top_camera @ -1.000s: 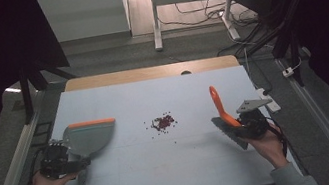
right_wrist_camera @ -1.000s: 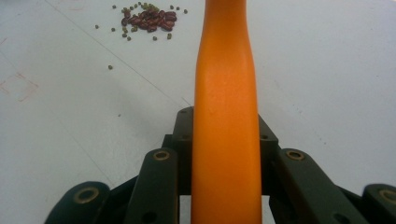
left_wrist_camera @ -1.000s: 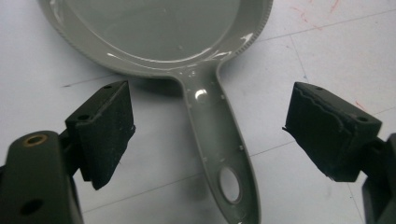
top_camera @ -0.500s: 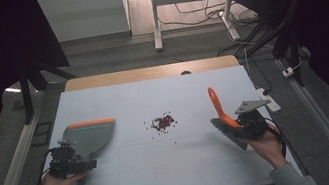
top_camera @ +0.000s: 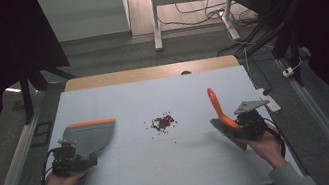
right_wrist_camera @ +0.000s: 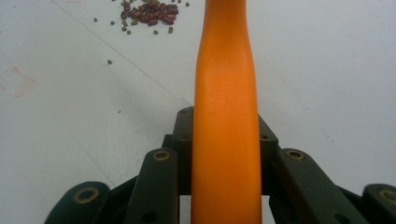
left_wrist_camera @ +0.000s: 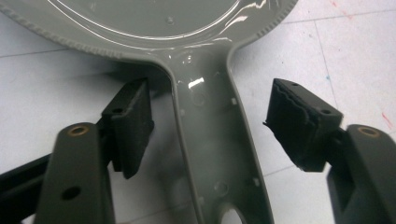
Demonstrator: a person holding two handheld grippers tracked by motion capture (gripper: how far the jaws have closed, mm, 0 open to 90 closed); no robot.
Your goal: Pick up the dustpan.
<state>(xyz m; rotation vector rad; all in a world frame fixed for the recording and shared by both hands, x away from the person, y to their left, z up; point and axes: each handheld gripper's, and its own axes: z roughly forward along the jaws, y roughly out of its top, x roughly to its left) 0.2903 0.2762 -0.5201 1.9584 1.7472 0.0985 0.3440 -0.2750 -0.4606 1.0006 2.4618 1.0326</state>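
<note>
A grey dustpan point(top_camera: 89, 135) with an orange front lip lies flat on the left of the table. Its grey handle point(left_wrist_camera: 212, 140) runs between the two pads point(left_wrist_camera: 133, 121) of my left gripper point(top_camera: 71, 160), which is open and apart from the handle on both sides. A small heap of dark red beans point(top_camera: 163, 122) sits mid-table, with a few strays around it. My right gripper point(top_camera: 241, 125) is shut on a brush's orange handle point(right_wrist_camera: 226, 107). The handle point(top_camera: 215, 105) tilts up and away, and the dark bristles point(top_camera: 225, 132) are low by the table. The beans point(right_wrist_camera: 149, 10) lie ahead of it.
The white table point(top_camera: 166, 178) has a wooden strip point(top_camera: 149, 72) along its far edge. Metal rails run down both sides. A white power strip point(top_camera: 268, 100) lies off the right edge. Cables and desk legs are on the floor beyond.
My left gripper has shifted slightly right, up to the dustpan's handle. The dustpan has not moved. The brush in my right gripper has hardly moved.
</note>
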